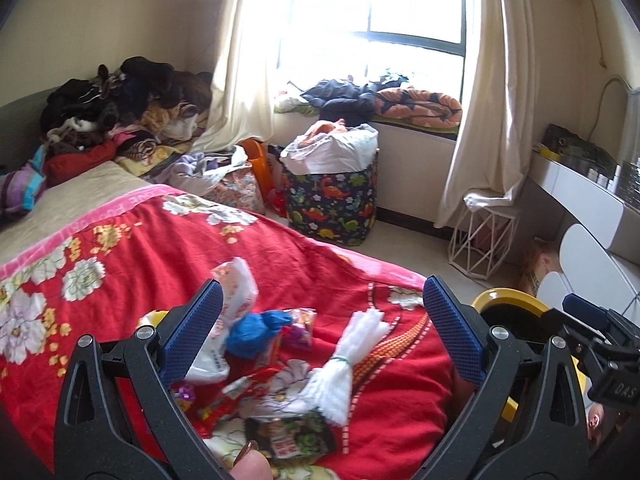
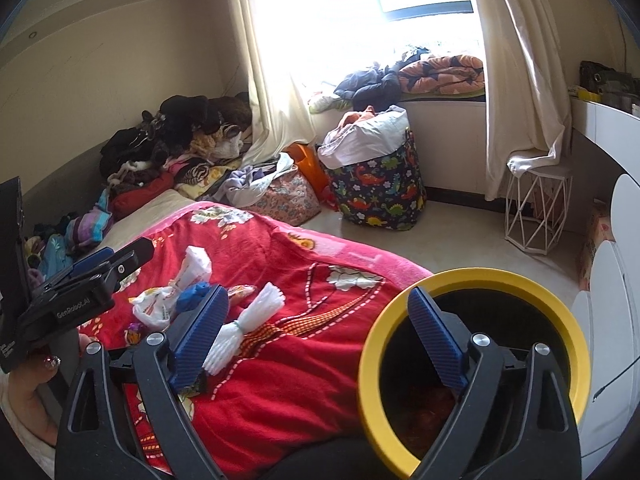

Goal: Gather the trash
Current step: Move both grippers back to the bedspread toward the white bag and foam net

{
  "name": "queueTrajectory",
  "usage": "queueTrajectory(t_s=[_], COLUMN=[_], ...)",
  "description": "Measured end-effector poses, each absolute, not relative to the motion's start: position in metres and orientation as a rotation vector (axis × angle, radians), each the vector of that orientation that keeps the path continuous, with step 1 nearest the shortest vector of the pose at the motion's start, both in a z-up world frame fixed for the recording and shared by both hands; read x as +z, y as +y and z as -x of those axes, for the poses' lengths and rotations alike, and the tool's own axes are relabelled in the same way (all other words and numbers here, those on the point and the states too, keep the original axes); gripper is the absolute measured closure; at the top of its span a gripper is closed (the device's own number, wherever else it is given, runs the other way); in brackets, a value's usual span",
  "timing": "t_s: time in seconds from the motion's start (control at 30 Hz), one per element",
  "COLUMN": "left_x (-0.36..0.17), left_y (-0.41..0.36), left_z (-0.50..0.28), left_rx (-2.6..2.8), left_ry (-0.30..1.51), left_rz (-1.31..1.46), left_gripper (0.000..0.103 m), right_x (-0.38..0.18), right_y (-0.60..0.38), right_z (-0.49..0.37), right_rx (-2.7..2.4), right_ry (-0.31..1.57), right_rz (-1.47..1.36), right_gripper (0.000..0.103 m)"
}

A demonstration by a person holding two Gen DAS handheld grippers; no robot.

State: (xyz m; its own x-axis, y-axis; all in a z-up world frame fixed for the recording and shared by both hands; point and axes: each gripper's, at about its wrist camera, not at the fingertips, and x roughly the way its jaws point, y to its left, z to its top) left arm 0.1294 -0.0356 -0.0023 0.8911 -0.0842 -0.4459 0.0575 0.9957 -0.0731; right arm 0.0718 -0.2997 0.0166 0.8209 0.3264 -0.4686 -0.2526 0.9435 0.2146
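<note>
Trash lies on the red flowered blanket (image 1: pixel 128 248): a white foam-net bundle tied with a green band (image 1: pixel 344 364) (image 2: pixel 244 320), a blue crumpled wad (image 1: pixel 256 330) (image 2: pixel 194 294), a white printed wrapper (image 1: pixel 236 292) (image 2: pixel 160 304) and several snack wrappers (image 1: pixel 288 436). My left gripper (image 1: pixel 320 320) is open and empty, hovering over the pile. My right gripper (image 2: pixel 316 324) is open and empty, its right finger over the yellow-rimmed black bin (image 2: pixel 472 280) beside the bed. The bin's rim also shows in the left wrist view (image 1: pixel 508 298).
A dinosaur-print hamper (image 1: pixel 336 200) with a white bag stands on the floor by the window. A white wire stool (image 1: pixel 484 236) and white desk (image 1: pixel 580 188) are at right. Piled clothes (image 1: pixel 120 108) cover the bed's far end.
</note>
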Motion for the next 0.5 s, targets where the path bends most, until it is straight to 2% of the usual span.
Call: queueTrajectory(t_s=[0.5], left_x=[-0.016], left_y=[0.018], left_z=[-0.131], left_rx=[0.032], left_ry=[0.507], left_rz=[0.127], left_gripper=[0.011], right_x=[0.01], right_y=[-0.242], right_z=[-0.079], right_rx=[0.389], right_ry=[0.556], right_rz=[-0.069], right_gripper=[0.009])
